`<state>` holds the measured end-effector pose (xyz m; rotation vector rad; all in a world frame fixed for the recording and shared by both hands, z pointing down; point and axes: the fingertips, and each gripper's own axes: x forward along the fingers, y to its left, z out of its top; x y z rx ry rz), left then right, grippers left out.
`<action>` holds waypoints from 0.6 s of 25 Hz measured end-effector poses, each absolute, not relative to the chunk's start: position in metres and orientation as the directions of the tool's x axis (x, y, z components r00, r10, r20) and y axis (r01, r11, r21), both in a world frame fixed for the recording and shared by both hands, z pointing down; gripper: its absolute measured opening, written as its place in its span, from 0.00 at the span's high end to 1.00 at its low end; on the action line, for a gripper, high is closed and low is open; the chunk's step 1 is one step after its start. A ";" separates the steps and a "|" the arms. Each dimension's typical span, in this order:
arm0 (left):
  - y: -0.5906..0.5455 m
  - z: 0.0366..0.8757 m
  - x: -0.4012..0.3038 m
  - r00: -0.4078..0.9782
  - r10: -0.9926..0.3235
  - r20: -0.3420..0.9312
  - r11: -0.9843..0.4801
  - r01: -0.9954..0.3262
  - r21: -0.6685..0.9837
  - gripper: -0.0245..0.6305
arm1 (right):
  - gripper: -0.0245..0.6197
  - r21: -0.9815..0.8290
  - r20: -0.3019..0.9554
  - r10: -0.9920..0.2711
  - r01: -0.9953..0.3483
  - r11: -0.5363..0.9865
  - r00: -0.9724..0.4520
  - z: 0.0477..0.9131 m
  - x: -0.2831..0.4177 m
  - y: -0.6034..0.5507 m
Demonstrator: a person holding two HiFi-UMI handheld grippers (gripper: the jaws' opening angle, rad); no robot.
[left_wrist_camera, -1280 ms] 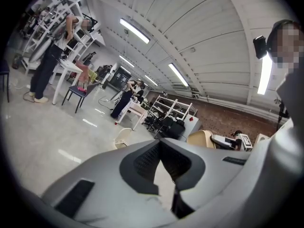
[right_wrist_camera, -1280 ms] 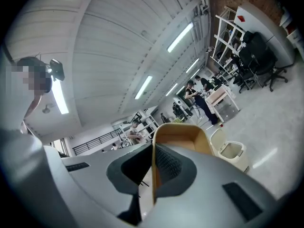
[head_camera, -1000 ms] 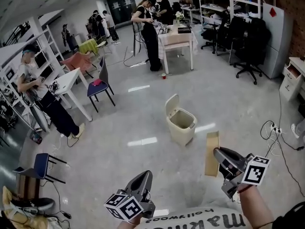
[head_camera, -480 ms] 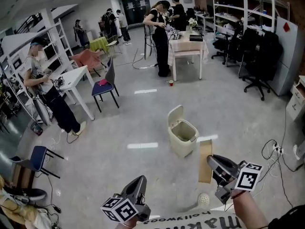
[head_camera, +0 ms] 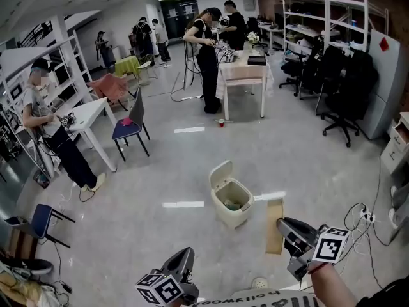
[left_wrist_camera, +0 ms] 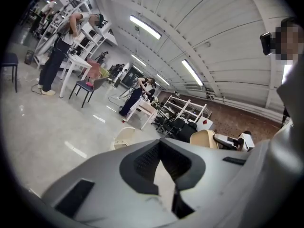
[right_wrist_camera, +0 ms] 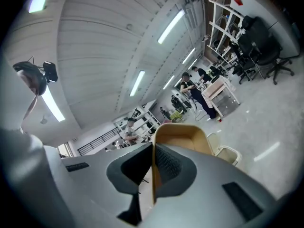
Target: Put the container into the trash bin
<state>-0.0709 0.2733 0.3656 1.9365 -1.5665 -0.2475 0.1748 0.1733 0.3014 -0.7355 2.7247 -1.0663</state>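
Note:
A beige trash bin (head_camera: 231, 201) stands on the grey floor with its lid (head_camera: 220, 171) swung up; some rubbish lies inside. My right gripper (head_camera: 282, 228) is shut on one wall of a flat tan container (head_camera: 275, 224), held upright just right of the bin and nearer to me. In the right gripper view the container (right_wrist_camera: 183, 137) rises past the jaws, with the bin (right_wrist_camera: 229, 154) beyond it. My left gripper (head_camera: 184, 259) hangs low at the bottom centre, shut and empty. The left gripper view shows its closed jaws (left_wrist_camera: 159, 144), the bin (left_wrist_camera: 124, 137) and the container (left_wrist_camera: 203, 139).
A white table (head_camera: 243, 72) with people working at it stands far ahead. A chair (head_camera: 128, 123) and a desk (head_camera: 86, 117) with a person are at left. Office chairs (head_camera: 339, 88) and shelving line the right wall. Cables (head_camera: 361, 219) trail on the floor at right.
The bin has come closer and shifted left in the head view as I walked toward it. The container stays clamped in the right gripper; the left gripper stays shut.

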 end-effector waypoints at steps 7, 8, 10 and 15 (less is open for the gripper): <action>0.222 0.368 -0.037 0.261 -0.940 0.220 -0.094 -0.817 0.570 0.96 | 0.93 -0.665 0.074 -0.479 -0.401 0.630 -0.875 0.314 0.209 0.120; 0.216 0.370 -0.032 0.258 -0.940 0.224 -0.089 -0.817 0.570 0.96 | 0.93 -0.664 0.079 -0.478 -0.404 0.629 -0.875 0.316 0.214 0.114; 0.203 0.372 -0.021 0.257 -0.939 0.230 -0.080 -0.811 0.580 0.96 | 0.93 -0.666 0.083 -0.477 -0.405 0.627 -0.875 0.319 0.226 0.102; 0.181 0.373 0.006 0.258 -0.939 0.227 -0.083 -0.811 0.579 0.96 | 0.93 -0.663 0.090 -0.466 -0.402 0.632 -0.880 0.322 0.248 0.078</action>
